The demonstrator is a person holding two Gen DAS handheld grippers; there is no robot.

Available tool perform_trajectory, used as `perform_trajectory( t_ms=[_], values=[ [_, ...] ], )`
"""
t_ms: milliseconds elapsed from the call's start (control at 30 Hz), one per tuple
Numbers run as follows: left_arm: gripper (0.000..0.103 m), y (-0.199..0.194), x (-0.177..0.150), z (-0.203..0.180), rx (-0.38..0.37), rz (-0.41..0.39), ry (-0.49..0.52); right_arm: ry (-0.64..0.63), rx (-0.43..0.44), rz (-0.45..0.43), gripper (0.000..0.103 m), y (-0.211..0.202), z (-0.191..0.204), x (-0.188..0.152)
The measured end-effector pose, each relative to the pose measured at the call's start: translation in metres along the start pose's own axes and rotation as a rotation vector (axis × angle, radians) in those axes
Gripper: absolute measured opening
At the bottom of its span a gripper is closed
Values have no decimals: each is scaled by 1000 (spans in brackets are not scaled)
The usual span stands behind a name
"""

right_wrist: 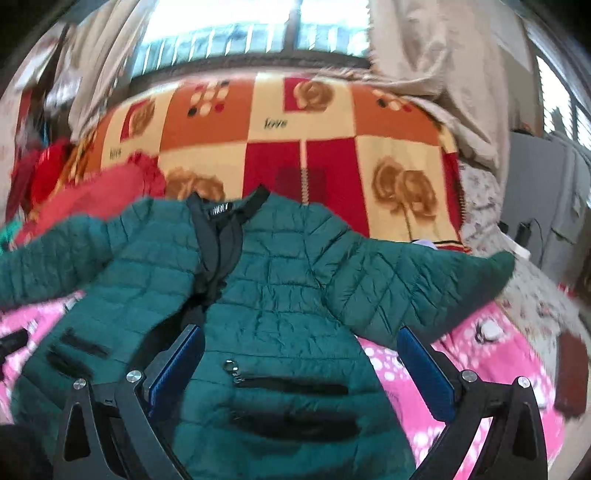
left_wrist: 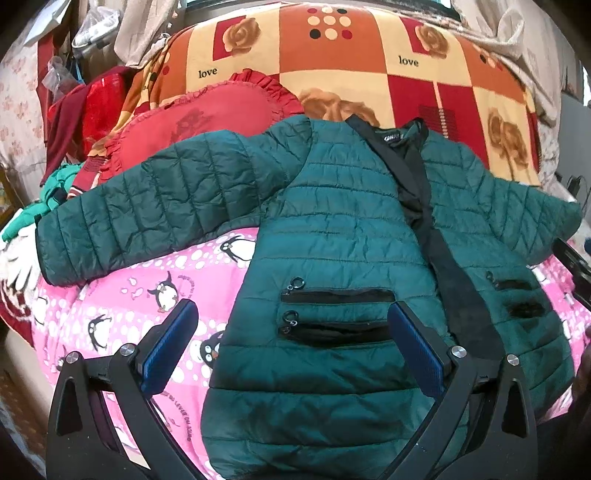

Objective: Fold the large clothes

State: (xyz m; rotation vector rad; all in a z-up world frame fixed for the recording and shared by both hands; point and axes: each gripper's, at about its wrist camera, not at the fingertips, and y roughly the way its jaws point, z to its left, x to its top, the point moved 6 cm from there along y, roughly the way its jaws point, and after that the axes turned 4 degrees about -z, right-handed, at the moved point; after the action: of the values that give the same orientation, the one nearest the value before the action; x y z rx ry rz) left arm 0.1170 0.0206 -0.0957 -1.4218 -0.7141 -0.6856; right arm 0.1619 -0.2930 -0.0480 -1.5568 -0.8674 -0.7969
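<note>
A green quilted jacket (left_wrist: 332, 229) lies front-up and spread flat on a bed, both sleeves flung outward, its black front band running from the collar down to the hem. It rests on a pink penguin-print sheet (left_wrist: 122, 295), with an orange, red and cream rose-patterned blanket (left_wrist: 332, 66) beyond the collar.

The left claw (left_wrist: 291, 341) hangs above the jacket's lower front, its blue-padded fingers wide apart and holding nothing. One finger stands over the pink sheet just beside the jacket's side edge, the other over the green fabric near the black band; two black zip pockets (left_wrist: 336, 314) sit between them. Ahead and to the left of this claw, one sleeve (left_wrist: 147, 210) stretches across the sheet toward a red frilled cushion (left_wrist: 207, 122).

The right claw (right_wrist: 301, 360) is likewise spread open and empty. One finger is over the jacket close to the black band, the other over the pink sheet (right_wrist: 461, 354) just below the outstretched sleeve (right_wrist: 413, 284); a zip pocket (right_wrist: 291, 384) with a ring pull lies between them. The right view is blurred. A bright window (right_wrist: 258, 33) and pale curtains (right_wrist: 424, 66) stand far ahead of it, past the blanket (right_wrist: 295, 122).
</note>
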Motion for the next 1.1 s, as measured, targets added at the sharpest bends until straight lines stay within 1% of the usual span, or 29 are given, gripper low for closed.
perform_trajectory(
  t_ms=[67, 133, 200, 267, 333, 433, 533, 633, 833, 1100],
  values=[
    [103, 7, 5, -6, -12, 28, 8, 3, 1, 35, 103, 12, -2, -8],
    [103, 8, 15, -10, -27, -2, -13, 48, 10, 109, 103, 23, -7, -18],
    [103, 15, 23, -19, -66, -18, -32, 95, 8, 100, 103, 20, -14, -20],
    [103, 27, 22, -22, -73, 17, -54, 131, 1, 76, 103, 14, -20, -20],
    [103, 35, 20, -21, -80, 51, -73, 153, -24, 75, 103, 11, -28, -22],
    [103, 39, 17, -16, -74, 80, -101, 171, -38, 89, 103, 12, -32, -25],
    [103, 42, 14, -10, -77, 96, -134, 184, -29, 90, 103, 14, -30, -24],
    [103, 43, 11, -8, -80, 108, -151, 158, -25, 96, 103, 16, -24, -23],
    [103, 43, 9, -7, -90, 117, -161, 135, -27, 72, 103, 11, -17, -19],
    [103, 36, 11, -11, -65, 77, -134, 135, -35, 59, 103, 6, -16, -17]
  ],
)
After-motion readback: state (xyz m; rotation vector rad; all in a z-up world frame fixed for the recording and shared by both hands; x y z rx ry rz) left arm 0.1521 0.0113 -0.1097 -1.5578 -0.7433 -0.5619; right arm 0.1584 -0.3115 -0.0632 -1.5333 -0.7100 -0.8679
